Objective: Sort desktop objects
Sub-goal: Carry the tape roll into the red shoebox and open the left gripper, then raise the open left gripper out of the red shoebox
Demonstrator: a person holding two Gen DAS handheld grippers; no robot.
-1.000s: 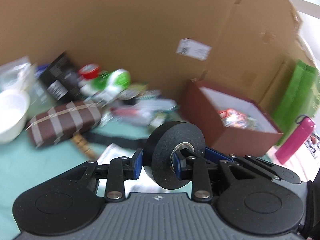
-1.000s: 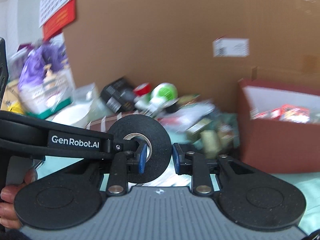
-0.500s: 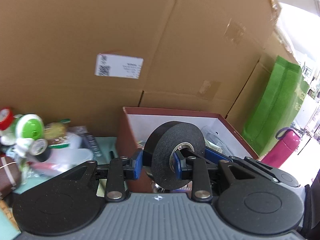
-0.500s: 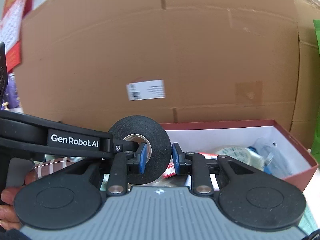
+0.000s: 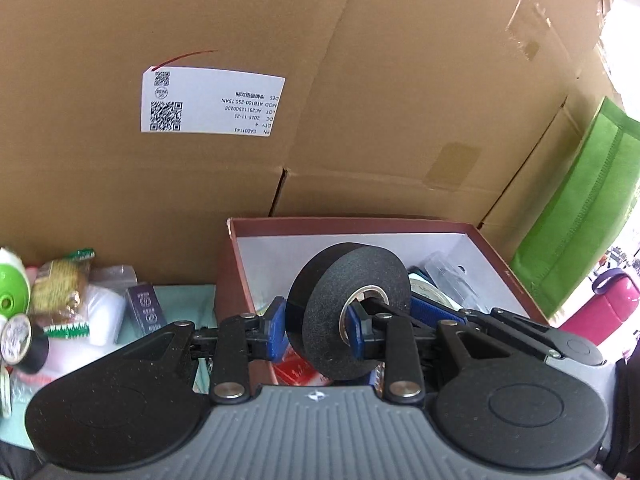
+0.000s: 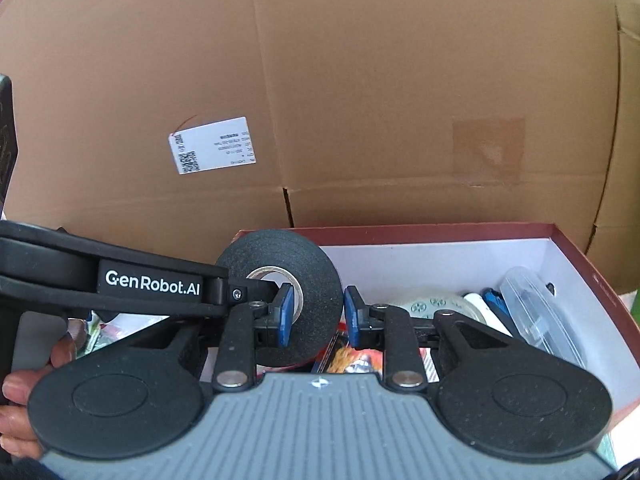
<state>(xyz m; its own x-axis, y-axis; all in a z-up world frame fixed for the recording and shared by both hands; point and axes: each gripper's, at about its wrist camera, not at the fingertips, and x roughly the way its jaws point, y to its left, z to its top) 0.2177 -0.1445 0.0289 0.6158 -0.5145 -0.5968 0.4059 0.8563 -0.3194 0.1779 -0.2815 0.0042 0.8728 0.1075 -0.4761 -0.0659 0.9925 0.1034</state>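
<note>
You hold the black tape roll [image 5: 348,312] above the near left corner of the red box [image 5: 496,252]. Your left gripper [image 5: 316,326] clamps the roll's wall, one pad on its outer face, the other inside the core. Your right gripper [image 6: 314,314] also pinches that wall, left pad in the core, right pad at the rim. The box stands against the cardboard carton [image 5: 360,120].

Both wrist views close, facing the cardboard wall [image 5: 400,100], sharing the red box [image 6: 568,240]
</note>
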